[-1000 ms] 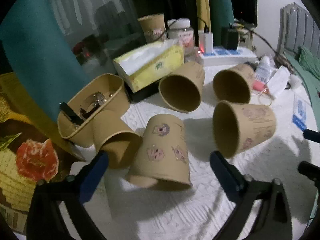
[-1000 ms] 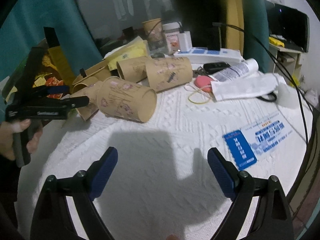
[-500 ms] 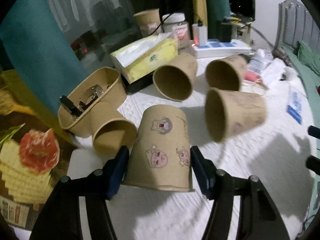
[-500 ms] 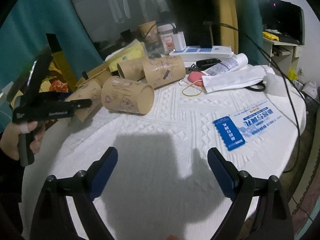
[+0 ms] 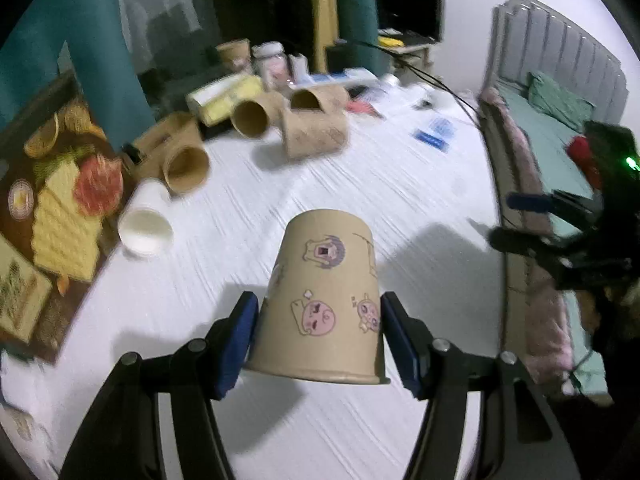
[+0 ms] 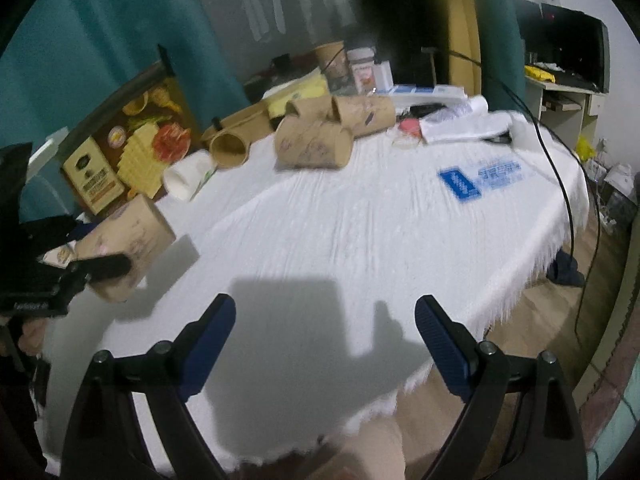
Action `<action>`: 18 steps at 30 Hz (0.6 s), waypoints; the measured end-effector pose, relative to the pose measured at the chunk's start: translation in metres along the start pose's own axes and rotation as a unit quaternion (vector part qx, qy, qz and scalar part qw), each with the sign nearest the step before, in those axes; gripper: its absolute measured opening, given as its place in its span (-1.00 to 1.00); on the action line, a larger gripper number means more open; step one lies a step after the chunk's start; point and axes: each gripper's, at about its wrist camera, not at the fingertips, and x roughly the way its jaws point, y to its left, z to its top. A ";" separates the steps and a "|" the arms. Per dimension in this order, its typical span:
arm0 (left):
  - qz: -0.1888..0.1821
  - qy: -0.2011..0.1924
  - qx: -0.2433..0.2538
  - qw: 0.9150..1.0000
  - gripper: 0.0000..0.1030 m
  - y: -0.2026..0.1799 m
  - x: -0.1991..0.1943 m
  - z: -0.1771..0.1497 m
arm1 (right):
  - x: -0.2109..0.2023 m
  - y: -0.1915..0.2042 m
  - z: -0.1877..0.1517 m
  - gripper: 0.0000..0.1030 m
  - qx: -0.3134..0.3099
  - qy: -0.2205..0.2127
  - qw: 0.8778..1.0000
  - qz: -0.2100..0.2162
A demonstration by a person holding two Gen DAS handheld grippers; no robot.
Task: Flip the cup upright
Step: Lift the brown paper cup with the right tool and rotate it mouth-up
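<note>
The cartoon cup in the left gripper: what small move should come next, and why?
Probably roll the left gripper over to turn the cartoon paper cup mouth-up. Its fingers clamp the cup, which is lifted off the white tablecloth with its rim toward the camera; the right gripper is open and empty.

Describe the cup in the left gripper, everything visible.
The cup is tan paper, tapered, printed with small cartoon faces. It sits mouth-down in the left wrist view: closed base on top, rolled rim at the bottom. The left gripper has its blue-padded jaws shut on the lower sides, near the rim. In the right wrist view it looks tilted and lifted above the white tablecloth, casting a shadow. Its inside is hidden.
</note>
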 end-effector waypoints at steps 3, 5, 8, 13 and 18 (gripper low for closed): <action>-0.007 0.007 0.013 1.000 0.22 -0.019 -0.012 -0.023 | -0.011 0.008 -0.025 0.75 0.004 0.014 1.000 0.012; -0.002 0.015 0.027 1.000 0.22 -0.027 -0.015 -0.034 | -0.018 0.016 -0.039 0.75 -0.005 0.020 1.000 0.013; 0.005 0.030 0.029 0.999 0.22 -0.028 -0.010 -0.045 | -0.022 0.024 -0.051 0.74 -0.013 0.026 0.999 0.014; -0.008 0.060 0.015 0.998 0.25 -0.024 0.006 -0.057 | -0.031 0.030 -0.053 0.75 -0.019 0.019 1.000 0.014; 0.000 0.064 0.010 0.998 0.48 -0.026 0.012 -0.063 | -0.032 0.034 -0.050 0.75 -0.030 0.022 0.999 0.017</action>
